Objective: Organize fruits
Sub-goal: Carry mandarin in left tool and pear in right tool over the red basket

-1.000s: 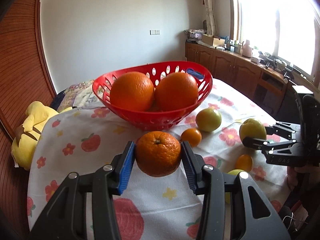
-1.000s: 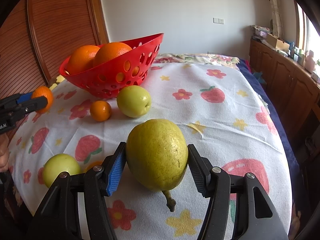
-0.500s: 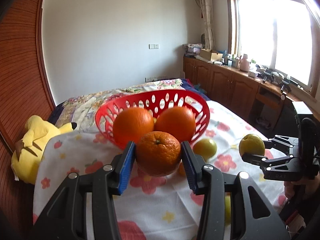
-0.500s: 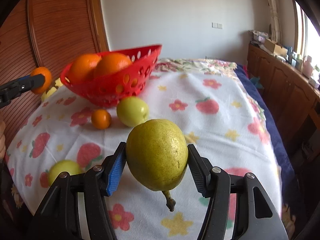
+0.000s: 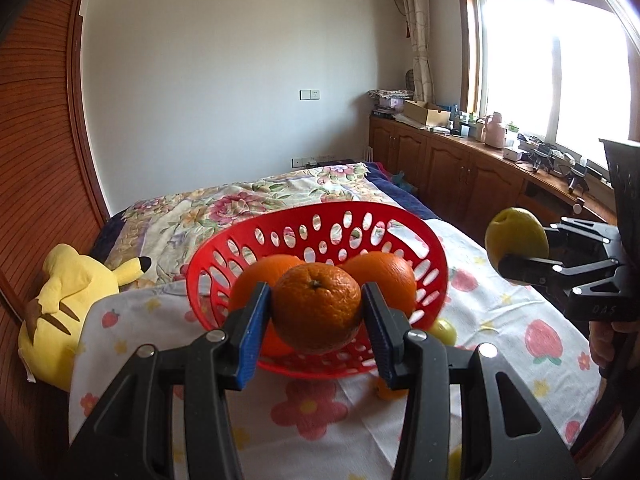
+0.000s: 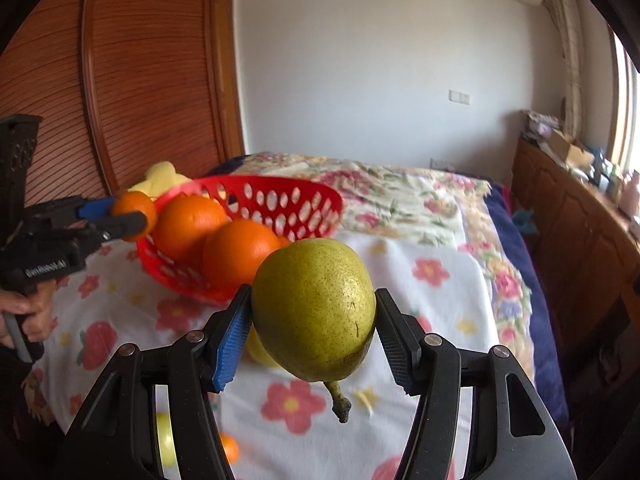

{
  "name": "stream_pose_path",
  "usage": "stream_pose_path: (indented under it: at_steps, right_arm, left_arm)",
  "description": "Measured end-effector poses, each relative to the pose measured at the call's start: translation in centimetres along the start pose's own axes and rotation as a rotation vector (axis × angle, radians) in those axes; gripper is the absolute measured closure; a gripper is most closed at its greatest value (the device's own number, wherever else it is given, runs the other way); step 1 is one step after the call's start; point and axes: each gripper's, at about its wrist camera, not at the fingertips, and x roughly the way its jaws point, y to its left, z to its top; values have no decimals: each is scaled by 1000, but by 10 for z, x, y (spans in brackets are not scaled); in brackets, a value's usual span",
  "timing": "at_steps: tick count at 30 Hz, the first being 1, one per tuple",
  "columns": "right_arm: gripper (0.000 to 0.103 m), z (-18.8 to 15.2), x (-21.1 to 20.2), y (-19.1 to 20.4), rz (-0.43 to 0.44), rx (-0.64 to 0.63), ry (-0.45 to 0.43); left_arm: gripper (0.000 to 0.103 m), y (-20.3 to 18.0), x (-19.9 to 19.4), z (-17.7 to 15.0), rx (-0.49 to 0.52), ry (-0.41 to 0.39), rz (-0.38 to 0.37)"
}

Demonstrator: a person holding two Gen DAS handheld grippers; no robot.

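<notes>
My left gripper (image 5: 316, 316) is shut on an orange (image 5: 316, 306) and holds it in the air at the near rim of the red basket (image 5: 344, 224). Two large oranges (image 5: 380, 276) lie in the basket. My right gripper (image 6: 314, 336) is shut on a green pear (image 6: 314, 308), stem down, raised above the cloth to the right of the basket (image 6: 280, 200). The pear (image 5: 516, 240) and right gripper also show at the right of the left wrist view. The left gripper with its orange (image 6: 134, 210) shows at the basket's left side in the right wrist view.
The floral cloth (image 5: 500, 320) bears a green apple (image 5: 446, 330) and a small orange (image 5: 386, 392) by the basket, and more small fruit (image 6: 166, 444) nearer me. A yellow plush toy (image 5: 64, 304) lies at the left. Wooden cabinets (image 5: 460, 168) line the right wall.
Both grippers have risen with their fruit and moved toward the basket. The orange went from below the basket's front up to its near rim. The pear now hangs level with the rim.
</notes>
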Motion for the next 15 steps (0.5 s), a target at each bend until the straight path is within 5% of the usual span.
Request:
stream_pose_path:
  at_steps: [15]
  right_arm:
    - [41,64,82,5,124,-38,35]
  left_arm:
    - [58,29,38,37,-11,-2,21]
